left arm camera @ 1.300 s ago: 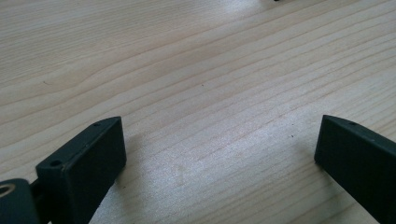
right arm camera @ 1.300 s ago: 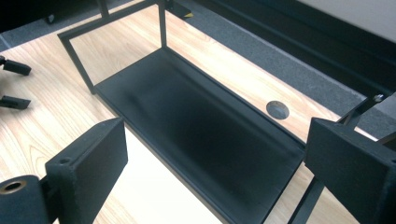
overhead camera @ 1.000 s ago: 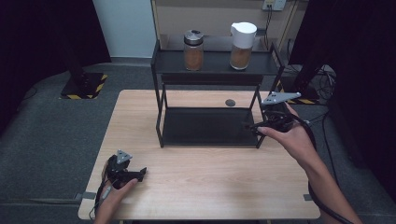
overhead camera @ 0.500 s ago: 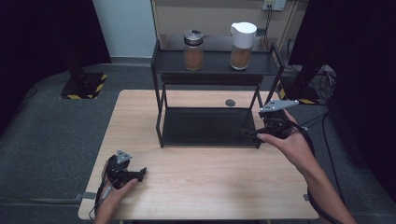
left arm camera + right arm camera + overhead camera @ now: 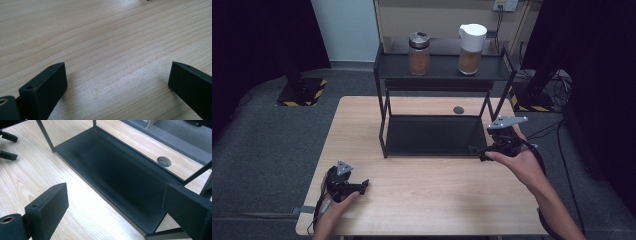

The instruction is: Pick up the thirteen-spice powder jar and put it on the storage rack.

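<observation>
Both your grippers have their fingers spread wide, holding nothing. Your left gripper (image 5: 362, 185) rests on the counter (image 5: 437, 195). Your right gripper (image 5: 477, 151) hovers by the black rack (image 5: 432, 135).

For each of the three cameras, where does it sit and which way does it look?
High view: above the person's side, looking forward and down on the table, rack and two jars; both forearms and the left gripper and right gripper show.
Left gripper view: on the left gripper, looking down at bare table wood between open jaws.
Right gripper view: on the right gripper, facing the rack's lower shelf; jaws open.
Shared: high and right gripper views both show the lower shelf and the table's hole.
</observation>
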Demonstrator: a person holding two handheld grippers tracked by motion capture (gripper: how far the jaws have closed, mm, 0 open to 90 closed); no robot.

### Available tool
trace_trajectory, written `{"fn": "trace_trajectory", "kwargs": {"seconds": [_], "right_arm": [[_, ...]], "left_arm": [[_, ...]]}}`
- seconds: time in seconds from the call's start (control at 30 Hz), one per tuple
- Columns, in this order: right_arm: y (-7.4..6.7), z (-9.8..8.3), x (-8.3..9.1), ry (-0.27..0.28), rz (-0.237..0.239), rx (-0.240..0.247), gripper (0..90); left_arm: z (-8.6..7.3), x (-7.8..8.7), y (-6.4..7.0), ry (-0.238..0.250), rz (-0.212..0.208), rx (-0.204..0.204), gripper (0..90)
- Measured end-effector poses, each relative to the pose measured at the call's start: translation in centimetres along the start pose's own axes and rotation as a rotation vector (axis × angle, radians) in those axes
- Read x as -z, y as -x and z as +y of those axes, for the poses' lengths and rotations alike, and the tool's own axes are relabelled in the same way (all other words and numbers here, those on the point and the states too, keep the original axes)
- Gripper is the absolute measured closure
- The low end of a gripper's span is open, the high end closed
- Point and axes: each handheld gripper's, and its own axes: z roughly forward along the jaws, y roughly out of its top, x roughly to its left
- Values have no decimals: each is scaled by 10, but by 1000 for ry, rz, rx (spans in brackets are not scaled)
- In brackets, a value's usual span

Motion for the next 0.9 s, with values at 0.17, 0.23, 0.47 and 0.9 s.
{"fn": "trace_trajectory", "kwargs": {"seconds": [0.17,0.23,0.47,0.9], "right_arm": [[-2,-8,-4,-9,-2,1,73],[-2,-11,-4,-8,-1,-5,73],[-2,-21,-8,-19,3,-14,73],[-6,-45,-20,-11,5,-23,71]], "left_arm": [[0,0,0,0,1,0,8],[0,0,0,0,1,0,9],[0,0,0,0,1,0,8],[0,0,0,0,2,0,9]]}}
